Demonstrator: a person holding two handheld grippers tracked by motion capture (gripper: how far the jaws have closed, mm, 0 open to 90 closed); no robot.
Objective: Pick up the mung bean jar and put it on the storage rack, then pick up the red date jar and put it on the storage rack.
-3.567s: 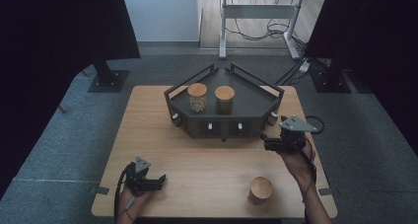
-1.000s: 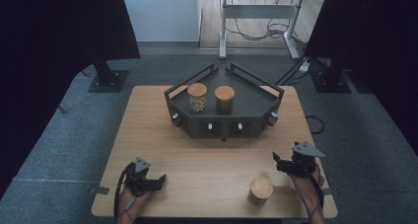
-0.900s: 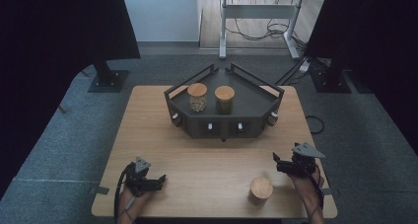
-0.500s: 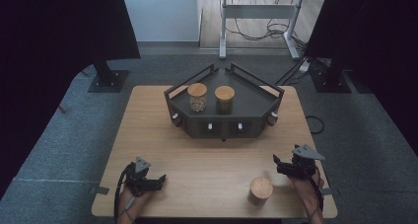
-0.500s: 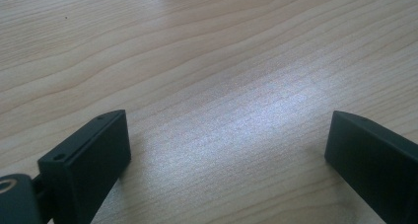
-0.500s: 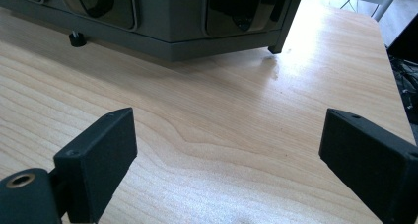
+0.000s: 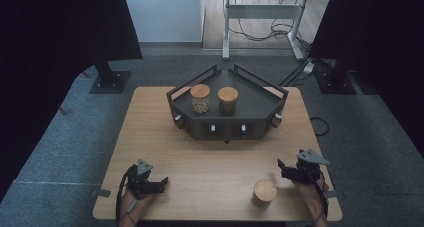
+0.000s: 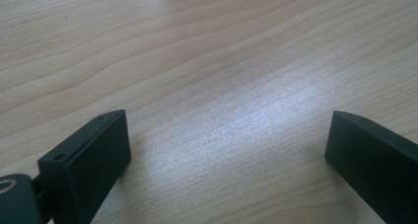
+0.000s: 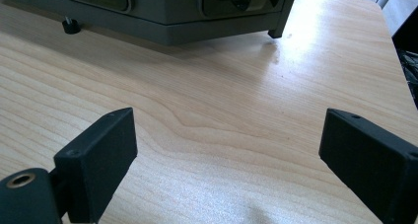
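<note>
The right tool (image 7: pixel 283 168) stands with its jaws spread wide and nothing between them, low over the desk (image 7: pixel 210 157) just beside the lone wooden-lidded jar (image 7: pixel 263 193) near the front edge; the left tool (image 7: pixel 162 182) is likewise open and empty at the front left. The jar is probably rigid, light and smooth-sided, so it looks best gripped across its body below the lid, squarely, to avoid tipping. The high view shows that jar and two more standing in the dark tray (image 7: pixel 260 104); the right gripper view instead shows the tray's front wall (image 9: pixel 197 21) close up.
</note>
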